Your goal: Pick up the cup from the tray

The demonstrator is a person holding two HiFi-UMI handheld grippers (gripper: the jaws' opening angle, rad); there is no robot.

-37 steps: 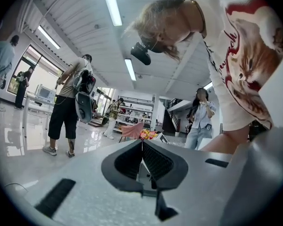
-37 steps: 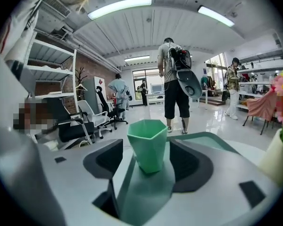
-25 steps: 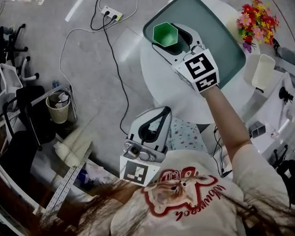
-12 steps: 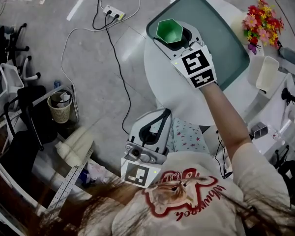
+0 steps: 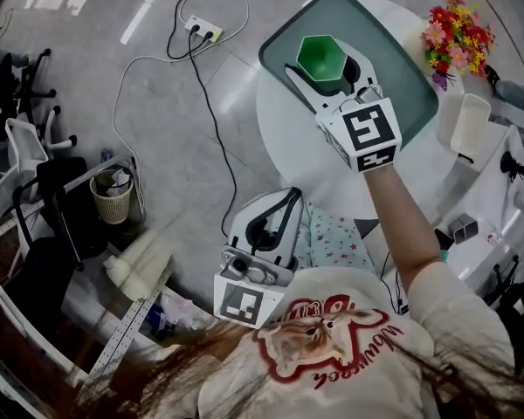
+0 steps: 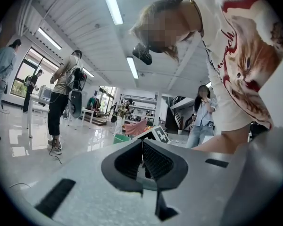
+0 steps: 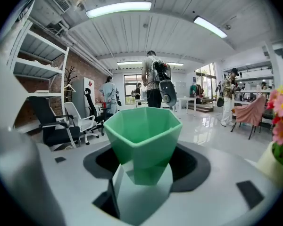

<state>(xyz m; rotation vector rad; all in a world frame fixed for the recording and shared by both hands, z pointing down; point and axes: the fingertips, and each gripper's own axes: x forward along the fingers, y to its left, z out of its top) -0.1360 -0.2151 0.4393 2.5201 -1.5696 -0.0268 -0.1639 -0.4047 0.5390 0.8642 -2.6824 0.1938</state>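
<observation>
right gripper: jaws clamped on green cup, sitting right between its tips, over the tray | left gripper: jaws together, empty | tip imo: lift straight up, cup level, steady squeeze

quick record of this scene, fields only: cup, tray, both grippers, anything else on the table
cup: green, six-sided, upright, open end up
tray: teal, on the round white table
cup vs tray: over the tray; cannot tell if it is lifted clear
right gripper: jaws closed on the cup's sides
left gripper: jaws together, nothing between them, held near the person's body, away from the table
also on table: flowers beyond the tray
</observation>
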